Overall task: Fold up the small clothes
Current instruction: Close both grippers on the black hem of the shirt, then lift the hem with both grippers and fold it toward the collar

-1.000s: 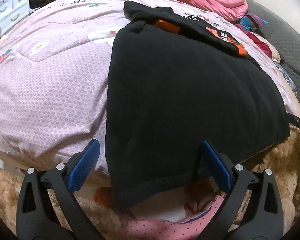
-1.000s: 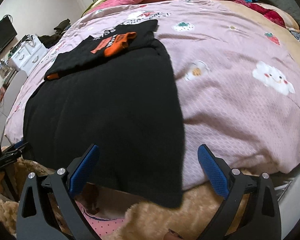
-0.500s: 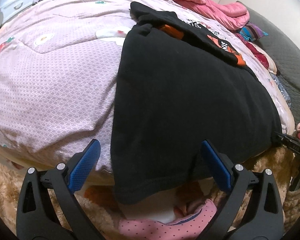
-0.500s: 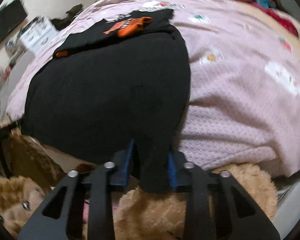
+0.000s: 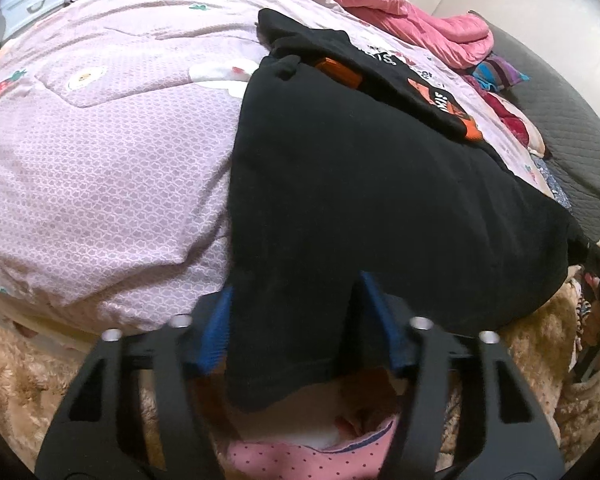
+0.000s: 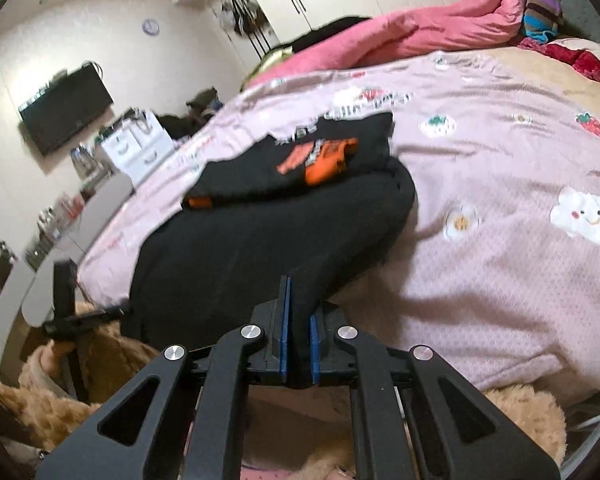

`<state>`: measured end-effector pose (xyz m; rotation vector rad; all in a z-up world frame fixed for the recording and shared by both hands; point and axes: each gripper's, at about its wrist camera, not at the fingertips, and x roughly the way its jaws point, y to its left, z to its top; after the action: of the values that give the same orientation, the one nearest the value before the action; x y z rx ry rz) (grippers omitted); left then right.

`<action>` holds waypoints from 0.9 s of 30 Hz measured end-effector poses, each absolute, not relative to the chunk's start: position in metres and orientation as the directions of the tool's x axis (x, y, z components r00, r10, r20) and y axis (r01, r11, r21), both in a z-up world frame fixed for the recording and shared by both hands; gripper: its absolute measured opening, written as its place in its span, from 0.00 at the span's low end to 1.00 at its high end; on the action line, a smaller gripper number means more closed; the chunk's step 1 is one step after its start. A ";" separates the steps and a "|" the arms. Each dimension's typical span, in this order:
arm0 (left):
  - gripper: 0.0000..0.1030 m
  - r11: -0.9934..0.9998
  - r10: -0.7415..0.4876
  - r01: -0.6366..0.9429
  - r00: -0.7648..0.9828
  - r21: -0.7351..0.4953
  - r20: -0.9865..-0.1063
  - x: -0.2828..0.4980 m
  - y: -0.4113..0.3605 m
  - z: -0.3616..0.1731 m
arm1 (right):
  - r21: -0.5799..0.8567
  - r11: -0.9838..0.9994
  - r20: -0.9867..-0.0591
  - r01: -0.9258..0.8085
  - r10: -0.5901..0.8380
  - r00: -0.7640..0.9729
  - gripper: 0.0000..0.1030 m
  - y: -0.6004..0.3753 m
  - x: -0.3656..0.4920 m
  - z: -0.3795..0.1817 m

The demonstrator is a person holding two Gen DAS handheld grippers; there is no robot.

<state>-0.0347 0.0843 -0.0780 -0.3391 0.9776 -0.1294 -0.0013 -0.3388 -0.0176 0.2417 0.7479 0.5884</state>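
Observation:
A black garment (image 5: 380,180) lies spread on the pink bedcover (image 5: 100,160), its near hem hanging over the bed's edge. My left gripper (image 5: 296,284) is closing around the hem's left corner, with the cloth between its blue pads. My right gripper (image 6: 298,300) is shut on the right corner of the black garment (image 6: 240,248) and holds it raised off the bedcover (image 6: 500,260). A folded black shirt with orange print (image 5: 420,88) (image 6: 320,156) rests at the garment's far end. The left gripper's black frame (image 6: 68,312) shows at the left of the right wrist view.
A rumpled pink duvet (image 6: 420,32) is piled at the head of the bed. White drawers (image 6: 136,152) and a wall screen (image 6: 64,112) stand beyond the bed's left side. Tan fluffy fabric (image 5: 20,380) runs along the near edge.
The right gripper closed on the garment's right hem corner and lifted it. The left gripper's jaws narrowed from wide open to close around the left corner.

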 end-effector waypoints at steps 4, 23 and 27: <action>0.12 0.938 -0.261 -0.041 0.567 -0.343 -0.781 -0.036 0.085 -0.073 | 0.410 0.811 -0.558 -0.417 0.585 0.589 0.07 -0.340 -0.002 -0.016; 0.04 0.942 -0.263 0.059 0.741 -0.331 -0.617 -0.026 0.095 0.007 | 0.461 0.804 -0.423 -0.376 0.571 0.703 0.07 -0.366 0.011 0.013; 0.04 0.954 -0.232 0.063 0.772 -0.292 -0.592 -0.010 0.094 0.021 | 0.452 0.809 -0.396 -0.377 0.560 0.728 0.07 -0.367 0.022 0.024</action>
<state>-0.0102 0.0941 0.0207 -0.2632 0.6718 -0.1623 0.0225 -0.3674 0.0240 0.3560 0.5464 0.5280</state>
